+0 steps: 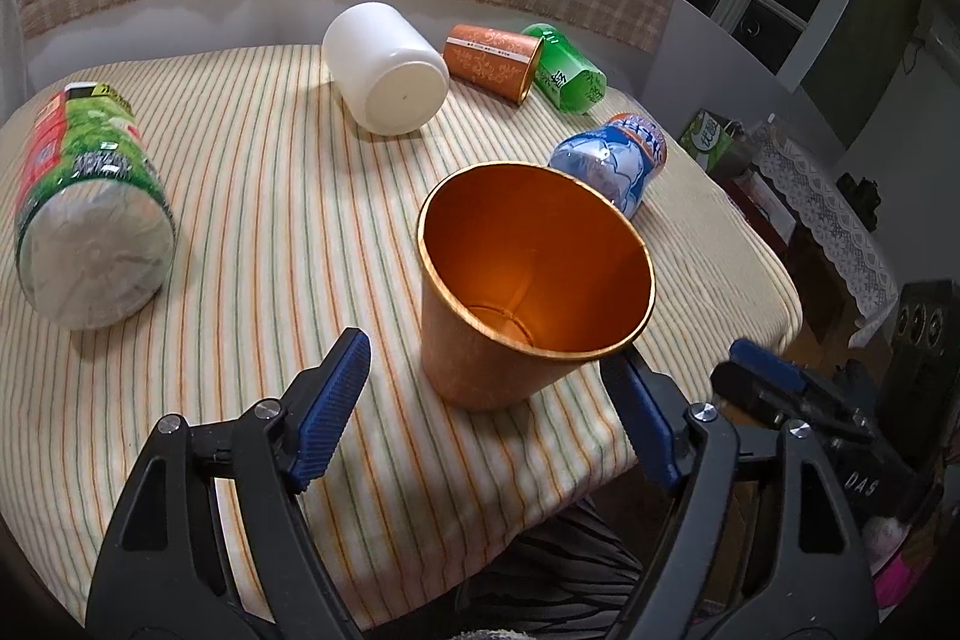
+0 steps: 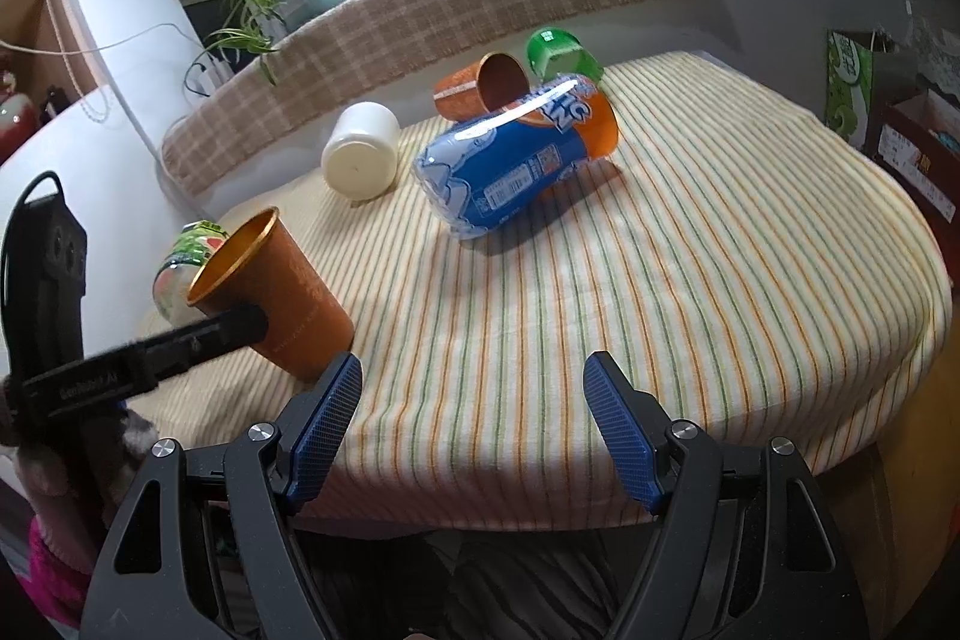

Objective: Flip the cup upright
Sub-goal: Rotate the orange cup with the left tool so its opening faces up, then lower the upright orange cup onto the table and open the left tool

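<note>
Low in the left wrist view, the left tongs [image 1: 486,388] stand spread wide; one pad [image 1: 639,412] sits just under the cup's rim, the other well clear. The cup [image 1: 528,280], at frame centre near the tabletop [image 1: 252,196] edge, stands mouth-up though tilted, so the flip looks nearly done; only letting go and backing off seems left. The right tongs [image 2: 474,424] gape over bare cloth, grasping nothing. Farther back lie a blue bottle [image 2: 510,160] and a second cup [image 2: 480,91], still on its side.

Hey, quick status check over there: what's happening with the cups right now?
Left gripper jaws open around upright orange paper cup. Right gripper open, empty. Second orange cup lying sideways at back. Blue plastic bottle lies between.
</note>
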The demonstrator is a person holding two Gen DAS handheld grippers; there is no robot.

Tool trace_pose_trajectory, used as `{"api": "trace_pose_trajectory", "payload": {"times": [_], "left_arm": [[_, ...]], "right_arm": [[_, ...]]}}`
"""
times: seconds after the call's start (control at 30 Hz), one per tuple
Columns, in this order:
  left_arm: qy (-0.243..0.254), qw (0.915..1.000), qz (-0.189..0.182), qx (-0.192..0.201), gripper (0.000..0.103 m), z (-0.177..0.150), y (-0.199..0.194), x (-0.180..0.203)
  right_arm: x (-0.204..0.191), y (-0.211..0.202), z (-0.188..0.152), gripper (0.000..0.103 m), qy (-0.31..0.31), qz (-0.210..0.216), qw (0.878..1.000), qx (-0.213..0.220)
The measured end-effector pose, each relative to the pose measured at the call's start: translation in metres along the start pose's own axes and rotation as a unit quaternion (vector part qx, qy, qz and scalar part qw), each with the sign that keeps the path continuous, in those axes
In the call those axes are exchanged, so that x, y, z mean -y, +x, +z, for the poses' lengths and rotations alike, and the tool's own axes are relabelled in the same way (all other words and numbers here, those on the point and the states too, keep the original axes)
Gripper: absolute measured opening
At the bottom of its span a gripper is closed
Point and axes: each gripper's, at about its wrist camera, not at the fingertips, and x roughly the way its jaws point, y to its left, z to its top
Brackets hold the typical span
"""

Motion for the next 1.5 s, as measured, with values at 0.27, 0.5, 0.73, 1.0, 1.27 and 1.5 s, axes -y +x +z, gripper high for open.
{"api": "trace_pose_trajectory", "payload": {"times": [0.27,0.5,0.73,1.0,1.27,1.5], "left_arm": [[-0.004,0.9997,0.017,0.017,0.081,-0.023,-0.019,-0.007],[-0.036,0.9969,0.027,0.065,0.081,-0.031,-0.044,-0.018],[-0.039,0.9753,0.107,0.189,0.081,-0.029,-0.089,-0.015],[-0.007,0.9528,0.166,0.254,0.098,-0.03,-0.112,-0.005],[0.0,0.9424,0.19,0.275,0.102,-0.032,-0.119,0.003],[0.0,0.9423,0.192,0.274,0.102,-0.032,-0.119,0.003]], "right_arm": [[-0.014,-0.006,0.012,0.076,-0.034,-0.004,0.999,0.031],[-0.036,-0.011,0.025,0.076,-0.058,0.015,0.996,0.059],[-0.054,-0.015,0.025,0.076,-0.084,0.012,0.993,0.083],[-0.064,-0.026,0.018,0.083,-0.11,-0.005,0.986,0.122],[-0.074,-0.043,0.014,0.102,-0.134,-0.033,0.973,0.187],[-0.076,-0.044,0.014,0.102,-0.143,-0.033,0.971,0.187]]}}
